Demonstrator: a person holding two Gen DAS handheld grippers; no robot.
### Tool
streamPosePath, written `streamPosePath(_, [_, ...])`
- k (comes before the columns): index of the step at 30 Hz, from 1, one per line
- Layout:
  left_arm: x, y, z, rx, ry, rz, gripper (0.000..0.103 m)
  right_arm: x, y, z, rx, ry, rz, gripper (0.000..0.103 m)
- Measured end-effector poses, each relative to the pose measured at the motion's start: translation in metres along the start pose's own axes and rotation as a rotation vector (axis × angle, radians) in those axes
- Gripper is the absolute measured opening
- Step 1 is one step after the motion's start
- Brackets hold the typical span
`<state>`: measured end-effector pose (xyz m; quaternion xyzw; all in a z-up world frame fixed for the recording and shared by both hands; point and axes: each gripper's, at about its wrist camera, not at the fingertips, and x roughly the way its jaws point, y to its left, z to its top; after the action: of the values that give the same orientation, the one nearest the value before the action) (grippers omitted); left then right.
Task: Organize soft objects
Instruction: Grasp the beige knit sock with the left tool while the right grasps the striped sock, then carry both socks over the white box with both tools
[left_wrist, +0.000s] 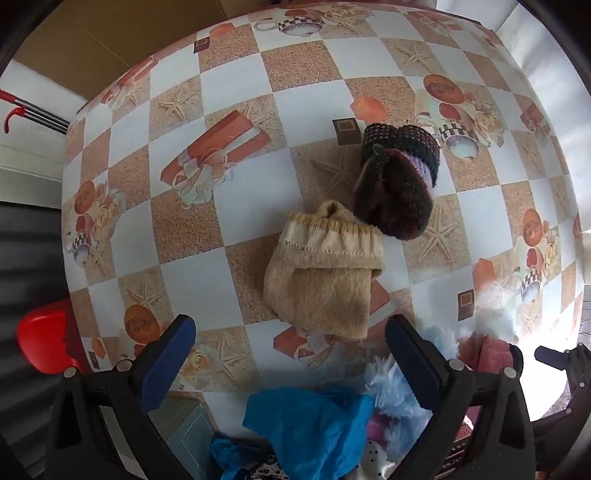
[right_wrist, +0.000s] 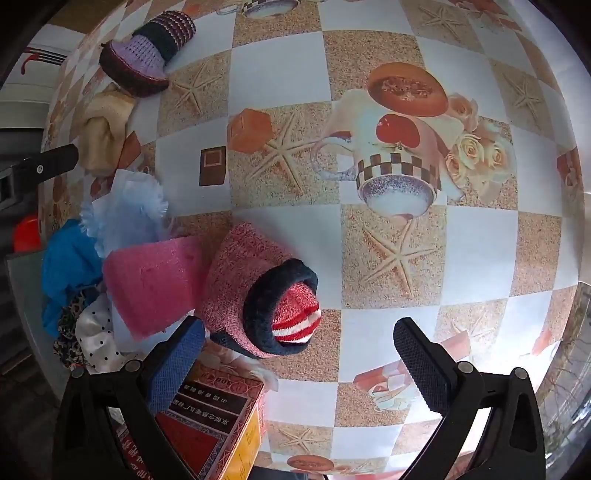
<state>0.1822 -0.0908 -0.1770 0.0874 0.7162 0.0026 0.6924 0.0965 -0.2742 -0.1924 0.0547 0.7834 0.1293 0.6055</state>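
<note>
A folded beige knit sock (left_wrist: 321, 273) lies mid-table, touching a dark maroon and lilac knitted slipper (left_wrist: 397, 184). My left gripper (left_wrist: 290, 350) hangs open straight above the table, just short of the beige sock, nothing between its fingers. In the right wrist view a pink knit sock with a navy cuff (right_wrist: 258, 291) and a red-and-white striped piece tucked inside lies beside a pink cloth (right_wrist: 155, 280). My right gripper (right_wrist: 299, 354) stands open just below that sock, empty. The slipper (right_wrist: 144, 59) and beige sock (right_wrist: 103, 129) show at upper left.
A heap of soft things sits at the table's near edge: blue plastic-like fabric (left_wrist: 314, 417), pale blue fluffy item (right_wrist: 125, 214), polka-dot cloth (right_wrist: 96, 339). A red and yellow printed box (right_wrist: 207, 424) lies under the right gripper's left finger. A red chair (left_wrist: 44, 339) stands beside the table.
</note>
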Motion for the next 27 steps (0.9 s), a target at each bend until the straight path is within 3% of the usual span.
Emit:
streamPosePath(3, [0.024, -0.005, 0.011, 0.009, 0.051, 0.036, 0.102, 0.012, 0.006, 0.003, -0.026, -0.003, 0.021, 0.103])
streamPosePath(6, [0.038, -0.004, 0.014, -0.015, 0.095, 0.008, 0.093, 0.018, 0.012, 0.001, -0.051, 0.0, 0.007, 0.102])
streamPosePath(8, [0.037, 0.001, 0.014, -0.032, 0.088, -0.014, 0.087, 0.018, 0.017, -0.001, -0.063, -0.017, -0.011, 0.084])
streamPosePath(9, [0.035, 0.005, 0.013, -0.039, 0.093, -0.035, 0.075, 0.016, 0.018, -0.003, -0.069, -0.029, -0.005, 0.076])
streamPosePath(10, [0.034, 0.006, 0.012, -0.043, 0.094, -0.078, 0.053, 0.012, 0.017, -0.005, -0.073, -0.034, 0.008, 0.051])
streamPosePath(11, [0.031, 0.008, 0.009, -0.044, 0.102, -0.09, 0.041, 0.009, 0.015, -0.008, -0.071, -0.033, 0.029, 0.04])
streamPosePath(12, [0.027, 0.008, 0.007, -0.034, 0.101, -0.075, 0.024, 0.008, 0.013, -0.009, -0.06, -0.03, 0.053, 0.04])
streamPosePath(20, [-0.068, 0.004, -0.034, 0.019, -0.05, -0.055, 0.021, -0.036, -0.023, -0.039, 0.053, -0.132, 0.144, 0.037])
streamPosePath(22, [-0.102, -0.017, -0.046, 0.058, -0.091, -0.065, 0.021, -0.047, -0.03, -0.051, 0.082, -0.159, 0.152, 0.037])
streamPosePath(27, [-0.134, -0.083, -0.064, 0.182, -0.241, -0.051, 0.021, -0.084, -0.06, -0.069, 0.164, -0.229, 0.154, 0.037])
